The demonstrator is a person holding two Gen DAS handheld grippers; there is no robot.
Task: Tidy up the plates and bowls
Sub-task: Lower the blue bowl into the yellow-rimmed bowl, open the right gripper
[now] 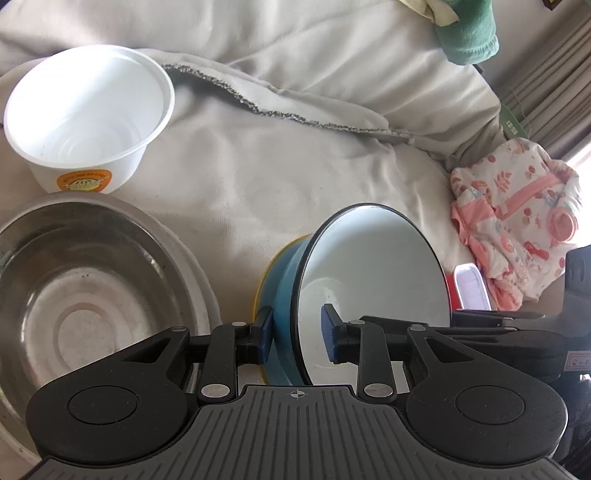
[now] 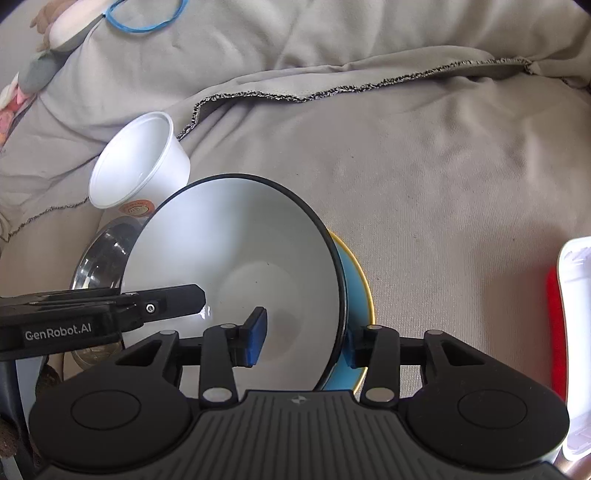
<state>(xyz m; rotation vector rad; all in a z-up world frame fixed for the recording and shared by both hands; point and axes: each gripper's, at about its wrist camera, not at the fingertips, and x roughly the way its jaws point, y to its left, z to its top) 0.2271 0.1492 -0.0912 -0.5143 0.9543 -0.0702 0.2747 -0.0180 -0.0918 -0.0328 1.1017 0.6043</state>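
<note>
Blue bowl [image 1: 369, 280]: tilted on edge above yellow-rimmed plate [image 2: 360, 291], right of steel bowl [image 1: 85, 291] | left hand-held gripper [image 1: 297, 334]: rim straddled, pads apparently not closed | right hand-held gripper [image 2: 303, 339]: likewise | risk: bowl slipped onto bedding if pads stay loose.

Right tongs [image 2: 301, 338] astride the rim of a tilted blue bowl [image 2: 236, 258] with white inside and dark edge: blue-padded finger [image 2: 255, 336] inside the bowl, the other outside against the blue wall; contact on the rim not clear. Left tongs [image 2: 166, 301] reaching in from the left edge, tip over the same bowl's near rim, grip impossible to judge. Behind the bowl, a steel bowl [image 2: 98, 258], partly hidden. Beyond that, a white plastic tub [image 2: 138, 162] tipped on its side, orange label low. All lying on a rumpled grey blanket [image 2: 424, 166]. Blue elastic loop [image 2: 146, 16] at top left. White-and-red container [image 2: 570, 332] at right edge.
</note>
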